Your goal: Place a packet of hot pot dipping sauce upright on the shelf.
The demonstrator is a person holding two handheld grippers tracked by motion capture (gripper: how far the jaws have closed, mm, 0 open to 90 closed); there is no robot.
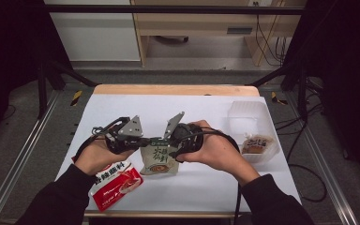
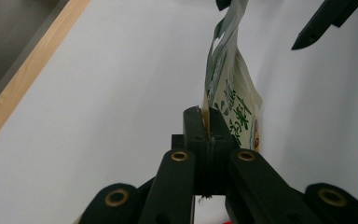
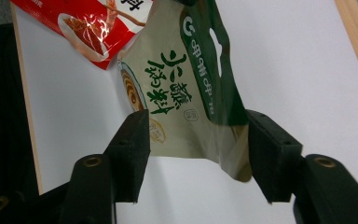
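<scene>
The green and cream sauce pouch (image 1: 157, 160) is in the middle of the white table (image 1: 201, 117), between the two hands, a little nearer to the person. Its green top band with the hang hole points away from the person and its cream bottom with the bowl picture points toward the person, so its long axis runs from far to near in the high view. It is tilted up from the table.

The left claw (image 2: 206, 135) is fully closed on the thin edge of this pouch; in the left gripper view the pouch stands on edge out of the jaws and its top curls away.

The right claw (image 3: 196, 154) is half wide. Its jaws stand on both sides of the pouch, and the pads do not press on it.

A red snack packet (image 1: 116, 183) lies flat on the table near the left hand, close beside the pouch. A clear plastic box (image 1: 255, 133) with a small wrapped item inside stands at the right side of the table.
</scene>
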